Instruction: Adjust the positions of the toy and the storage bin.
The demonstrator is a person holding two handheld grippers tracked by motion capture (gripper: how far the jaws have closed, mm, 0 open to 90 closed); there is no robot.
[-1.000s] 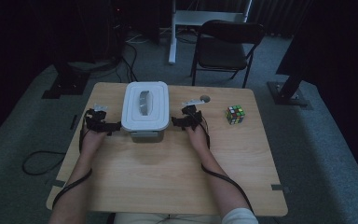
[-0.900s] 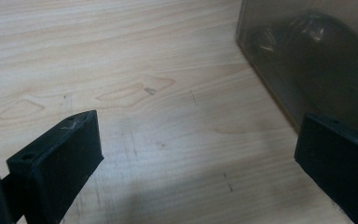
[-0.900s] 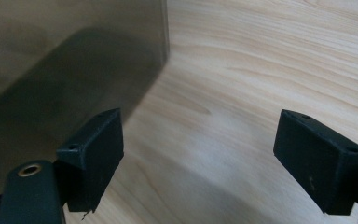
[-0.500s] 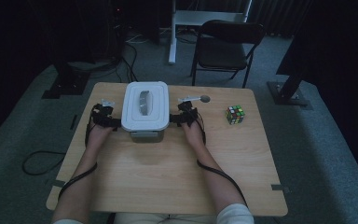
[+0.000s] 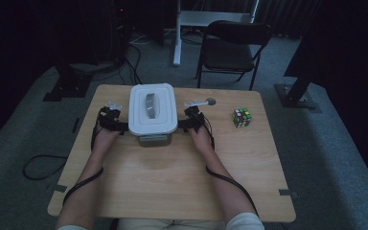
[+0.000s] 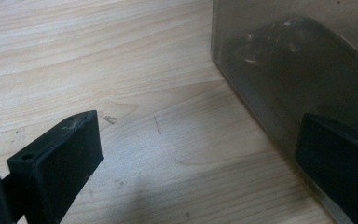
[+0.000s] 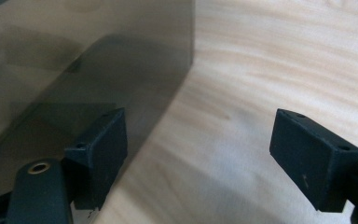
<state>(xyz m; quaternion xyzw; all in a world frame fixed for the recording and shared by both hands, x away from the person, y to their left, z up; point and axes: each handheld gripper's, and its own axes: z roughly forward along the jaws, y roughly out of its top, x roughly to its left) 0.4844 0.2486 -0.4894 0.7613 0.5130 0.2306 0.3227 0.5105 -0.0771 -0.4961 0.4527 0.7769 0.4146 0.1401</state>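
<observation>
1. High view: a lidded box (image 5: 153, 115) is sitting at the far middle of the bench (image 5: 172, 182). The left tool (image 5: 116, 120) and right tool (image 5: 188, 120) are flanking its sides. A cube (image 5: 241, 117) is lying well apart to the right. Lid looks on; box not lifted.
2. Left gripper view: the left tool (image 6: 200, 154) is standing spread, one jaw against the box (image 6: 298, 70) wall, nothing pinched.
3. Right gripper view: the right tool (image 7: 198, 154), just narrowing, is standing spread beside the box (image 7: 84, 60); grip seemingly pending.
</observation>
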